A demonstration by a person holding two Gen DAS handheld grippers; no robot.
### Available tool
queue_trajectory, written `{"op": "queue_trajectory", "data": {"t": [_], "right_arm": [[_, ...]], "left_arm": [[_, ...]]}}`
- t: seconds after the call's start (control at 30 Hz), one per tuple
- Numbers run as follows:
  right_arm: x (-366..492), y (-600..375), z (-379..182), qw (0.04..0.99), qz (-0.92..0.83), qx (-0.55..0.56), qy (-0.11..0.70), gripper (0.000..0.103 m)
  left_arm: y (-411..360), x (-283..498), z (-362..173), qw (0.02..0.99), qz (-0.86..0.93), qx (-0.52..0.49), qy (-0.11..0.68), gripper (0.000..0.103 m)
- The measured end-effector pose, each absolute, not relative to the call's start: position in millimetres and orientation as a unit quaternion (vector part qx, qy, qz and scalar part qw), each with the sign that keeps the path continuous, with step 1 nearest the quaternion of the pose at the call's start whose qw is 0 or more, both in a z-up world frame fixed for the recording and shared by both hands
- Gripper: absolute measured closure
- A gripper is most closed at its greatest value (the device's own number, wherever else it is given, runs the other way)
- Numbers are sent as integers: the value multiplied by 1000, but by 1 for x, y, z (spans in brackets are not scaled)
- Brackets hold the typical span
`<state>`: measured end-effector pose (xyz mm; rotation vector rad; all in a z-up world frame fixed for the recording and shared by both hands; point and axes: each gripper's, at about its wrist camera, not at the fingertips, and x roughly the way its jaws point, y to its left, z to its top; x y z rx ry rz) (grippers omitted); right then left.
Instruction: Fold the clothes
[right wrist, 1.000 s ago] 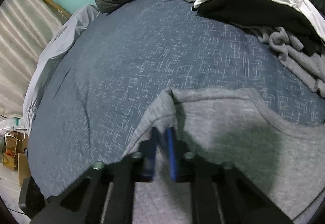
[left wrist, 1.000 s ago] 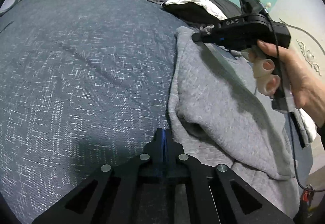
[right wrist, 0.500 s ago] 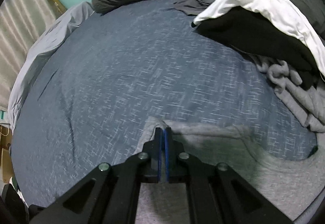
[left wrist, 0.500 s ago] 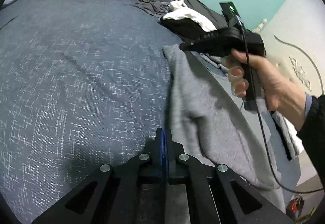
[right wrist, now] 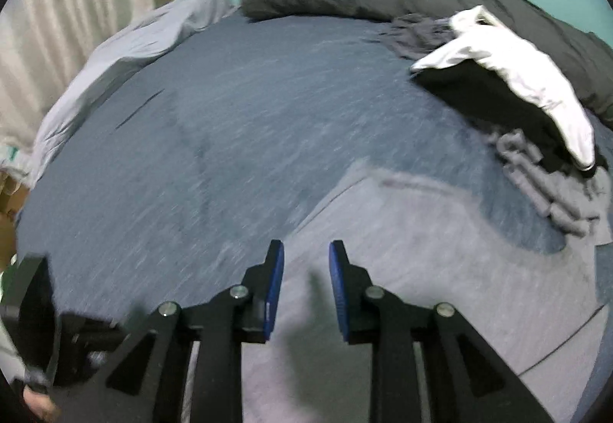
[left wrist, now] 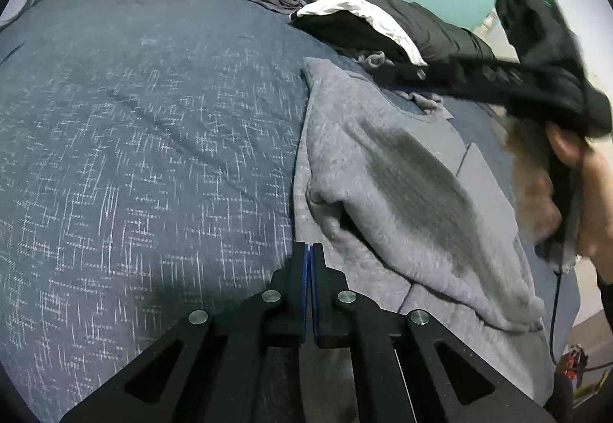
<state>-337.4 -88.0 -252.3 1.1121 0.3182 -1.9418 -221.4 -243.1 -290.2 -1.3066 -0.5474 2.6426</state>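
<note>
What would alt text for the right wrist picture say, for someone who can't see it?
A hand-held right gripper, its blue-padded jaws open and empty, hangs over a grey sweatshirt spread on a dark blue bedspread. Beyond lies a pile of white, black and grey clothes; the picture is motion-blurred.

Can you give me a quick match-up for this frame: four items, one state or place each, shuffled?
Items:
1. left gripper
2. right gripper
3. grey sweatshirt
4. white garment

States/places:
A. draped over the black clothing in the pile
B. fingers apart, nothing between them
C. fingers pressed together at the sweatshirt's edge
D. spread on the blue bedspread, one side folded over

Pairs: 1-C, 2-B, 3-D, 4-A
</note>
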Motion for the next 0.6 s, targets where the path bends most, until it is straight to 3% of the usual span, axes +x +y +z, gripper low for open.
{"op": "queue_trajectory", "data": {"t": [0.17,0.33,0.6], "right_arm": [[-297,-74,-268,446,-759,461,111,79],[-288,-61,-285,415,-768,477,101,79],[-300,-27,-272,395,-783,476,60,79]], "left_arm": [[-246,-216,-288,71,879,-434,-186,102],[-240,-218,-281,77,884,-421,-189,84],[-217,-247,-294,89,875,-443,-175,81]]}}
